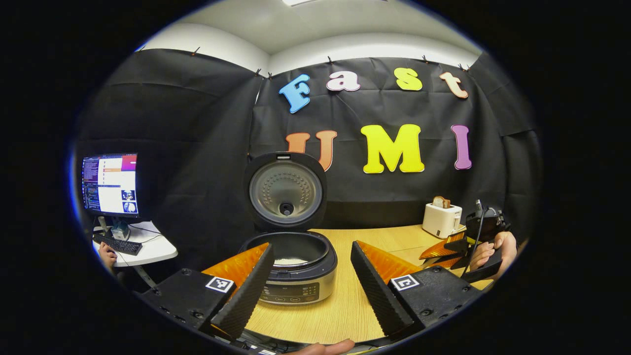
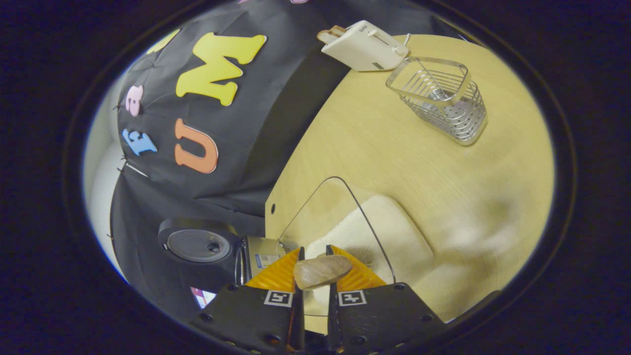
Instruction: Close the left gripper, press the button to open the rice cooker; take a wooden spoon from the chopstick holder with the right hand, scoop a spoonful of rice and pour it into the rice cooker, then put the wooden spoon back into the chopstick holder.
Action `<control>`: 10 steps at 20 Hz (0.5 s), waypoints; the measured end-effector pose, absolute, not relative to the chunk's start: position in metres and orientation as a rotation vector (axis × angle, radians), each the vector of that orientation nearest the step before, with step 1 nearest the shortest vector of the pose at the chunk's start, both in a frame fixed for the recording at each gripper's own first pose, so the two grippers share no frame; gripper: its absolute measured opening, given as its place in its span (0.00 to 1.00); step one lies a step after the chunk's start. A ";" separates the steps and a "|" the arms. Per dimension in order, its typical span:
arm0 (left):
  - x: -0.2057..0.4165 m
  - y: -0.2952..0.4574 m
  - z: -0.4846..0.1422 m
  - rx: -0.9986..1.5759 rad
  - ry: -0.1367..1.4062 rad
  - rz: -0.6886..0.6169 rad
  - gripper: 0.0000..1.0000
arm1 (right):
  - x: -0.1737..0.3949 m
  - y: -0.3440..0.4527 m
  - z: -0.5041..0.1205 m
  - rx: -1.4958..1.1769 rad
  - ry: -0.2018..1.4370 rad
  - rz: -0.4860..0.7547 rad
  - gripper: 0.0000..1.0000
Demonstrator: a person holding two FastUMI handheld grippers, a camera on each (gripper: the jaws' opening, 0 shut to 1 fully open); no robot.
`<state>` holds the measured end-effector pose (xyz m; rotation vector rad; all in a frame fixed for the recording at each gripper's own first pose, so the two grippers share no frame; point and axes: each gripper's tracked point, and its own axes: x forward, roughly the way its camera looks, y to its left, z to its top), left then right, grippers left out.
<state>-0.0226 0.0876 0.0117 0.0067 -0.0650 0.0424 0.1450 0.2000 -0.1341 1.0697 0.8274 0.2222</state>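
A white toaster [image 1: 441, 220] with a slice of bread [image 1: 441, 201] in its slot stands at the far edge of a light wooden desk [image 1: 345, 301]. Off to the left — on a separate small white table [image 1: 153, 249] — sit a lit monitor [image 1: 110, 184] and a dark keyboard [image 1: 118, 244].

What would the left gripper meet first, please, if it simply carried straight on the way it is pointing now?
Most likely the rice cooker: its open pot sits between the fingers of the left gripper, lid raised behind. Depth is hard to judge, so it might graze the front panel first.
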 end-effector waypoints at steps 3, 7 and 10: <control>-0.023 0.089 0.012 0.003 -0.064 0.043 1.00 | 0.142 0.205 -0.131 1.148 0.854 0.258 0.19; -0.021 0.095 0.010 -0.005 -0.061 0.055 1.00 | 0.140 0.205 -0.128 1.278 0.860 0.275 0.19; -0.020 0.099 0.008 -0.013 -0.054 0.064 0.99 | 0.140 0.201 -0.123 1.392 0.844 0.282 0.18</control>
